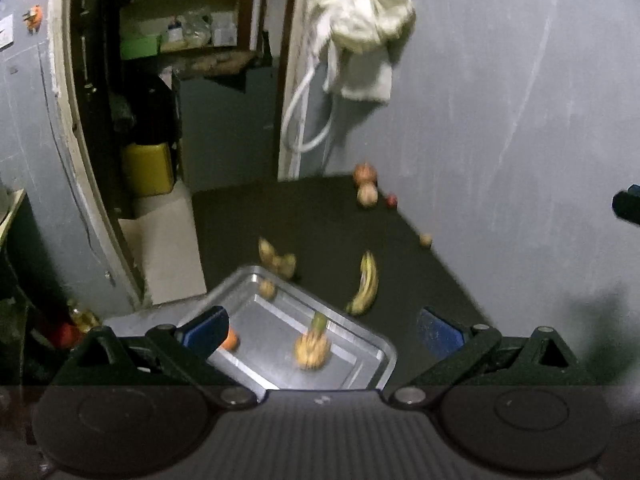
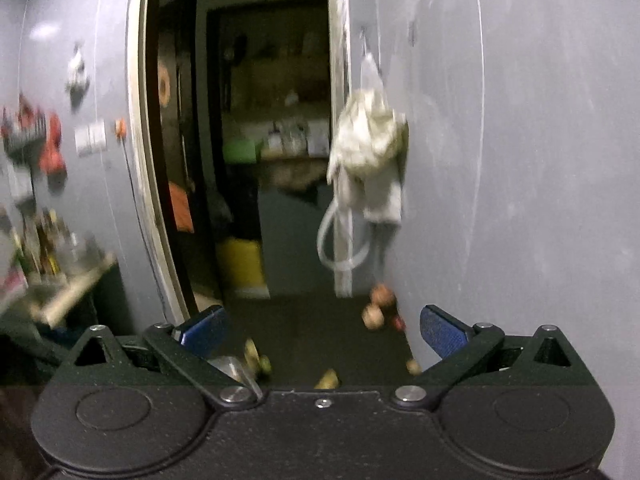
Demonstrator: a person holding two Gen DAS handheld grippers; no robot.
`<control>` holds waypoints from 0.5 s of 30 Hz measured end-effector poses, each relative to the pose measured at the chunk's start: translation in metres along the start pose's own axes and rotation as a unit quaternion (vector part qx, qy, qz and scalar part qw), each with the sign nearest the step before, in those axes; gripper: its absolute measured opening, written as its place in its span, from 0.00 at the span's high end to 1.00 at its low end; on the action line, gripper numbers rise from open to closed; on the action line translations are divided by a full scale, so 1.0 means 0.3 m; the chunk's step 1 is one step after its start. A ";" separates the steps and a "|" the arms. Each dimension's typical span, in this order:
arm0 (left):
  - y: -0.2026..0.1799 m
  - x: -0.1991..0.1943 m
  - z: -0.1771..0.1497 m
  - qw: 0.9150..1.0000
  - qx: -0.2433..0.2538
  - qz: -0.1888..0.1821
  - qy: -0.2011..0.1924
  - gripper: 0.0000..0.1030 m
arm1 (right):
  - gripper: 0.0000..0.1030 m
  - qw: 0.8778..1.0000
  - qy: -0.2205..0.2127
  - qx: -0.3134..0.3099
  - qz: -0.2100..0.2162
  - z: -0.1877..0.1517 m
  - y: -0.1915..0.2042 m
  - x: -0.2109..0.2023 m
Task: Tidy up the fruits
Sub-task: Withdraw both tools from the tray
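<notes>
Both grippers empty above the half-filled tray
Left gripper (image 1: 322,330) and right gripper (image 2: 322,330) gape wide, holding nothing; banana (image 1: 366,285) lies beside tray (image 1: 360,326) on dark mat (image 1: 320,216); motion blur suggests haste, so round fruit may get knocked and roll

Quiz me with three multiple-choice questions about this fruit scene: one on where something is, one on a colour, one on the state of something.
1. Where does the banana lie?
A. in the metal tray
B. on the dark mat beside the tray
C. on the shelf in the back room

2. What colour are the pads of the left hand-held gripper?
A. blue
B. red
C. white

3. How does the right hand-held gripper stand?
A. shut on a fruit
B. open and holding nothing
C. shut on the cloth

Answers:
1 B, it rests on the dark mat, outside the metal tray.
2 A, both pads show blue.
3 B, its fingers stand wide apart with nothing between them.
</notes>
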State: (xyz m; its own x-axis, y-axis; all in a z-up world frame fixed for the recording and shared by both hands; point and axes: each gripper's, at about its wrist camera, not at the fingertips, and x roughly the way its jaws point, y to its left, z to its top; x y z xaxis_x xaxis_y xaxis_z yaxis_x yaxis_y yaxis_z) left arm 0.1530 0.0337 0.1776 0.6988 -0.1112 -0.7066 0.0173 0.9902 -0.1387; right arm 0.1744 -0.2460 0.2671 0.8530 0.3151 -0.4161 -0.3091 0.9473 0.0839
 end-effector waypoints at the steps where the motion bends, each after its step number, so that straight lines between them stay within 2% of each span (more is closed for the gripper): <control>1: 0.012 -0.006 0.029 1.000 -0.011 -0.005 -0.004 0.01 | 0.01 1.000 -0.005 0.010 -0.002 0.035 -0.002 0.012; 4: 0.053 -0.005 0.098 0.999 -0.042 -0.015 -0.010 0.01 | 0.01 0.999 -0.032 0.040 -0.013 0.121 -0.003 0.056; 8: 0.107 0.045 0.170 0.998 -0.055 -0.009 -0.018 0.01 | 0.01 0.996 -0.039 0.080 -0.015 0.159 0.007 0.173; 11: 0.155 0.113 0.207 0.998 -0.065 -0.010 -0.018 0.01 | 0.01 0.993 -0.040 0.102 -0.033 0.145 0.025 0.295; 15: 0.239 0.258 0.250 0.997 -0.072 -0.015 -0.004 0.01 | 0.01 0.989 -0.021 0.131 -0.069 0.052 0.041 0.477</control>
State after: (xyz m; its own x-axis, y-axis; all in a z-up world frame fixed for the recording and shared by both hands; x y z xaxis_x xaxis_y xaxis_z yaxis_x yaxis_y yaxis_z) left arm 0.2618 0.1024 0.1650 0.7059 -0.1386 -0.6946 -0.0641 0.9641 -0.2576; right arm 0.2994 -0.1883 0.2228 0.8982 0.1782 -0.4018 -0.0735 0.9621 0.2624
